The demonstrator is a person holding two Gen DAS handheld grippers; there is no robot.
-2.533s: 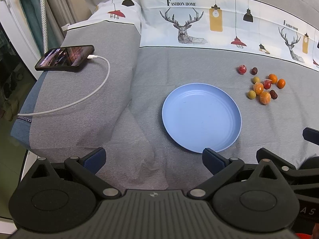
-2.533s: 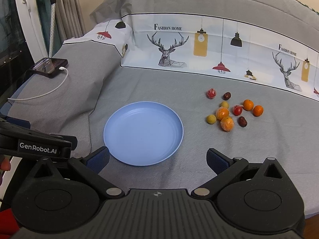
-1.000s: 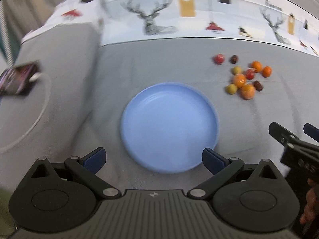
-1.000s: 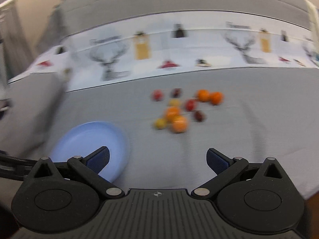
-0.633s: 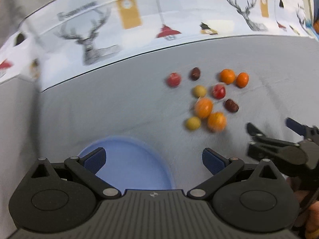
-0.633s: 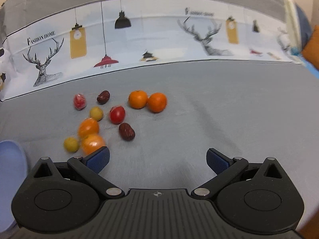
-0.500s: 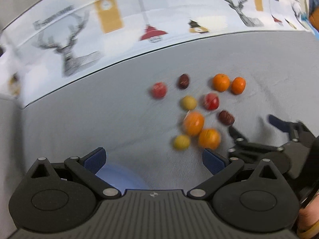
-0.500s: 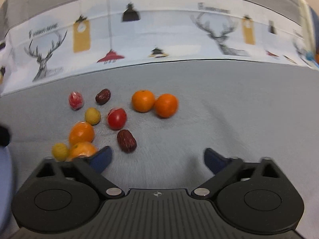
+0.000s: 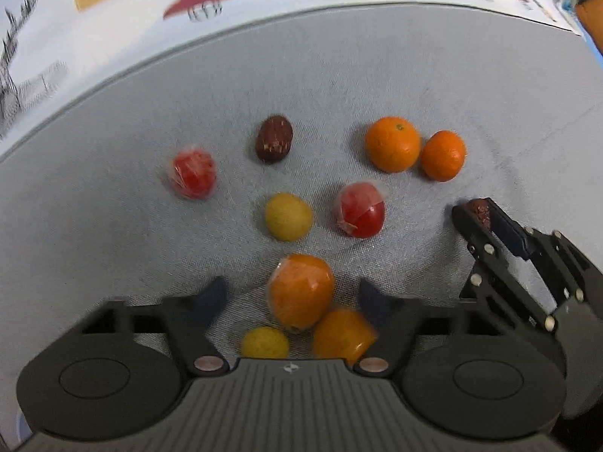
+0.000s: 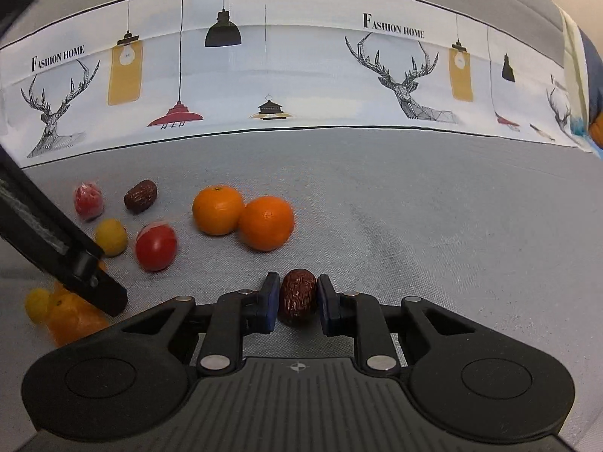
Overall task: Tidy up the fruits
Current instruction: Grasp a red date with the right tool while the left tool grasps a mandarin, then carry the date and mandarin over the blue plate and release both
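Note:
Several small fruits lie on the grey bedsheet. My right gripper (image 10: 298, 301) is shut on a dark brown date (image 10: 297, 297) low on the sheet; it also shows in the left wrist view (image 9: 479, 211). My left gripper (image 9: 294, 297) is open around a wrapped orange (image 9: 300, 290), not touching it. Another wrapped orange (image 9: 343, 335) and a yellow fruit (image 9: 264, 342) lie just behind it. Two bare oranges (image 10: 241, 216), a red tomato (image 10: 155, 246), a second date (image 10: 140, 196), a yellow fruit (image 10: 110, 236) and a wrapped red fruit (image 10: 89, 196) lie further out.
A white band printed with deer and lamps (image 10: 264, 75) runs across the sheet behind the fruits. The left gripper's body (image 10: 52, 248) crosses the left edge of the right wrist view. The blue plate is out of view.
Both grippers moved right from the plate and down to the fruit cluster. My right gripper closed on a brown date. My left gripper came down around the wrapped orange.

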